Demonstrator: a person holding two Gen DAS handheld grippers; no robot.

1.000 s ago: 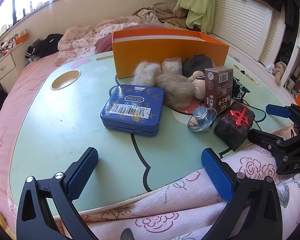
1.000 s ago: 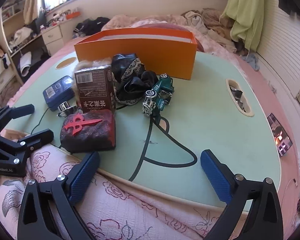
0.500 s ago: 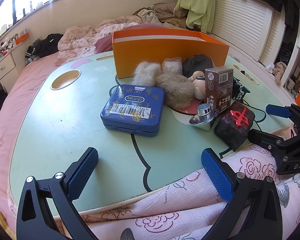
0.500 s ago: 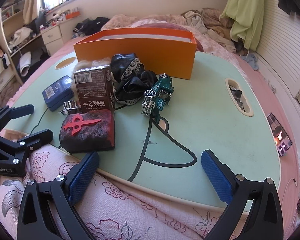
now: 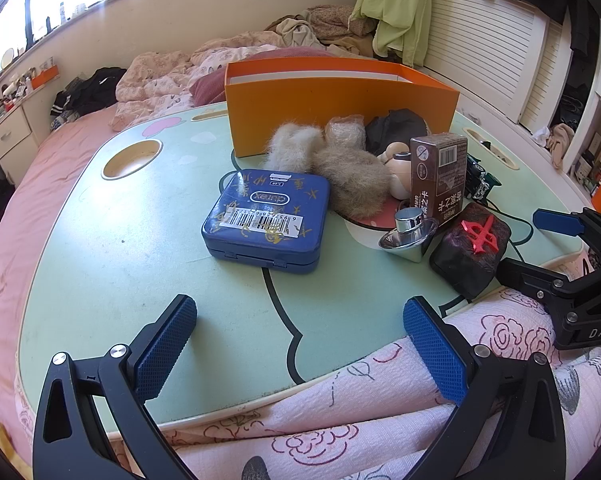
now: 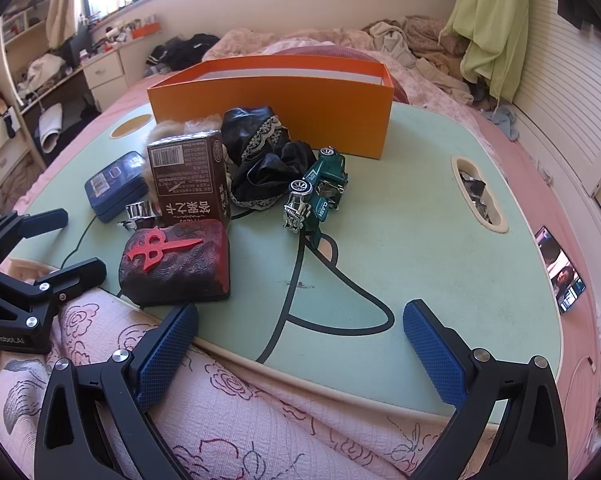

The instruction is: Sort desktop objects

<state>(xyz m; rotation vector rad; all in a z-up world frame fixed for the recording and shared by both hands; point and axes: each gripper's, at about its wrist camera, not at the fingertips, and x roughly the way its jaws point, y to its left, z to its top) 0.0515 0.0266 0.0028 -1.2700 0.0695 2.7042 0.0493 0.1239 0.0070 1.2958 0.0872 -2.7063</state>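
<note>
On the green lap table (image 5: pixel 100 248) stands an orange box (image 5: pixel 336 108) at the back. In front of it lie a blue tin (image 5: pixel 266 220), a furry bundle (image 5: pixel 340 172), black lace cloth (image 6: pixel 260 160), a brown carton (image 6: pixel 188 178), a shiny metal cup (image 5: pixel 408 232), a dark block with a red emblem (image 6: pixel 176 264) and a green toy car (image 6: pixel 320 188). My left gripper (image 5: pixel 300 344) hovers open at the table's near edge. My right gripper (image 6: pixel 300 344) is open too, low at the near edge, right of the dark block. Neither holds anything.
A pink flowered quilt (image 6: pixel 260 420) covers the near foreground. The table has a round cup hole (image 5: pixel 132 154) at back left and a slot (image 6: pixel 480 196) on the right. A phone (image 6: pixel 560 268) lies on the bed to the right. Bedding and clothes pile up behind.
The shiny metal cup has tipped from lying with its mouth toward me to standing more upright beside the carton. Both grippers have barely moved.
</note>
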